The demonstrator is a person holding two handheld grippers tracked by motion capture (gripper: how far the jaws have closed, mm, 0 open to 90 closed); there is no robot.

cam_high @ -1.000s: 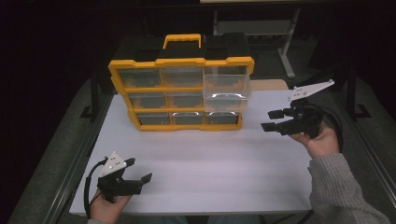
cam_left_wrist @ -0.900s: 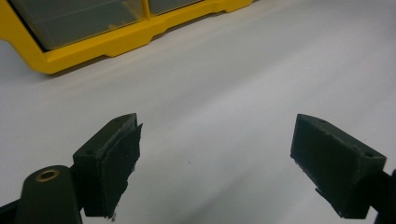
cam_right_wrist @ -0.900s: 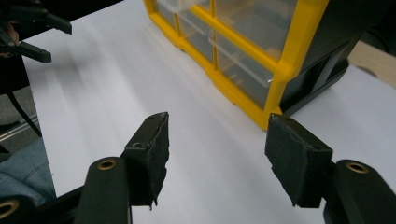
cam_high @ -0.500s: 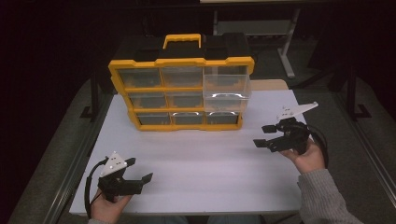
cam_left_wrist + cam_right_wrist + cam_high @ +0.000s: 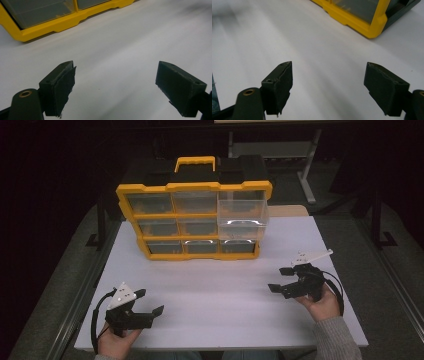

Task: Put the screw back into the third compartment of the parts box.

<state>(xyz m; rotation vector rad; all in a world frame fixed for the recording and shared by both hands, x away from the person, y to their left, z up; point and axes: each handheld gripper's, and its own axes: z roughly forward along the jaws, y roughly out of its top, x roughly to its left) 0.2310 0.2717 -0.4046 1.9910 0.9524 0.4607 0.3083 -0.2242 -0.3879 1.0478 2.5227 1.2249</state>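
Observation:
A yellow and black organiser case [image 5: 195,217] with clear drawers stands upright at the back of the white table [image 5: 220,290]. Its top right drawer [image 5: 241,215] is pulled out toward me. My left gripper [image 5: 148,302] rests low at the front left, open, with nothing between its jaws. My right gripper [image 5: 283,279] is held at the front right, also open and holding nothing. The case's yellow lower edge [image 5: 62,23] lies ahead in the left gripper view, and its yellow corner [image 5: 364,25] in the right gripper view. Bare table lies between the jaws of the left gripper [image 5: 116,86] and the right gripper [image 5: 328,86].
The table's front edge runs just under both hands. A metal rail [image 5: 85,290] runs along the table's left side. Dark floor and table legs [image 5: 307,175] lie behind the case. A wide bare stretch of white tabletop separates the grippers from the case.
My right gripper has come down and back toward me, from beside the case's right end to low over the front right of the table. The left gripper has not moved.

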